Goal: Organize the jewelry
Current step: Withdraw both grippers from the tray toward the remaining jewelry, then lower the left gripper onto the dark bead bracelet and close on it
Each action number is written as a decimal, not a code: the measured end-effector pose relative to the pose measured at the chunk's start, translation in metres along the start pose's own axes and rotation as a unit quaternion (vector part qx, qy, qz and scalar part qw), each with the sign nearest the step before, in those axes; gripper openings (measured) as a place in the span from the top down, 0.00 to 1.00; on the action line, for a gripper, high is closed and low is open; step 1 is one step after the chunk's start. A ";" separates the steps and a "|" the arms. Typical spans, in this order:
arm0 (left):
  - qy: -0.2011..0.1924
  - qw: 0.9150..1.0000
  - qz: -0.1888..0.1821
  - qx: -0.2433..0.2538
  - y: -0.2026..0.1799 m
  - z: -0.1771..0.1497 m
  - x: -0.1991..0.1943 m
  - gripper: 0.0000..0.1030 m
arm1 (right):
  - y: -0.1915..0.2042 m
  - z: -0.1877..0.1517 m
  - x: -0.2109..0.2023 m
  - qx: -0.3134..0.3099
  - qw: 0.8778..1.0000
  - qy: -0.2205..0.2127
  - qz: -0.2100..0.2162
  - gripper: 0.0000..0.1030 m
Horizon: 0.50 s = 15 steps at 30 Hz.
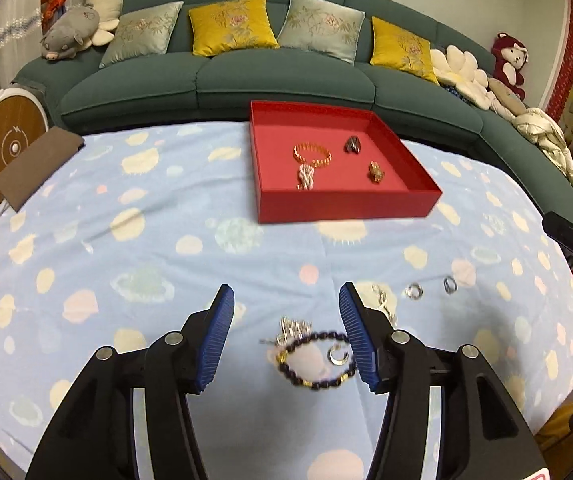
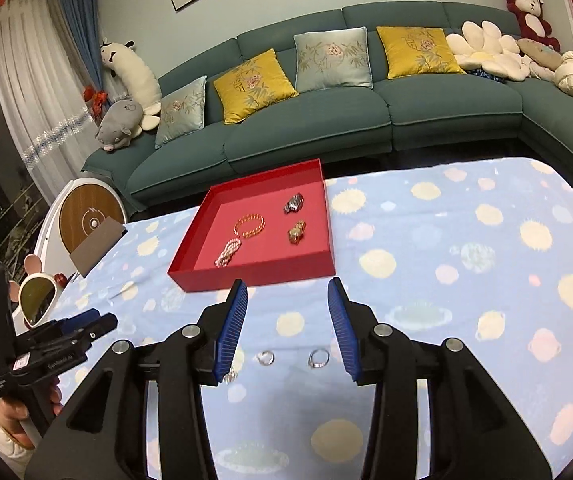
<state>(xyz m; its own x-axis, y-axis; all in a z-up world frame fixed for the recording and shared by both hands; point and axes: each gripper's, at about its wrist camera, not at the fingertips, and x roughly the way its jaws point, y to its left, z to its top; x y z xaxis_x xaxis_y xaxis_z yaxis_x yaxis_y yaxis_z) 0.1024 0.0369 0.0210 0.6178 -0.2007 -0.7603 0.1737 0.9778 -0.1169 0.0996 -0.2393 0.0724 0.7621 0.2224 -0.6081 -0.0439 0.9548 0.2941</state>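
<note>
Both jaws wide, left gripper (image 1: 286, 334) over beaded bracelet (image 1: 315, 360), right gripper (image 2: 288, 326) over rings (image 2: 319, 358)

Dim indoor light, soft shadows on the cloth, slight motion blur, strong fisheye bending with dark corners.

Both wrist views look low across the table (image 1: 166, 240) toward the sofa (image 2: 326, 132), sharing the red tray (image 1: 346, 206).
</note>
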 end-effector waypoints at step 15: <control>0.058 0.998 -0.003 -0.009 0.004 -0.052 0.054 0.49 | 0.022 -0.074 0.030 -0.060 0.996 0.069 -0.025 0.61</control>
<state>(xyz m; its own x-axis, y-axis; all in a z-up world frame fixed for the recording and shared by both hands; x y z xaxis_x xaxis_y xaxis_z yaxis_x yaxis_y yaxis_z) 0.0962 0.0331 -0.0539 0.5244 -0.1992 -0.8279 0.1625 0.9778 -0.1324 0.0732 -0.1968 0.0059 0.6697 0.1918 -0.7174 -0.0914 0.9800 0.1767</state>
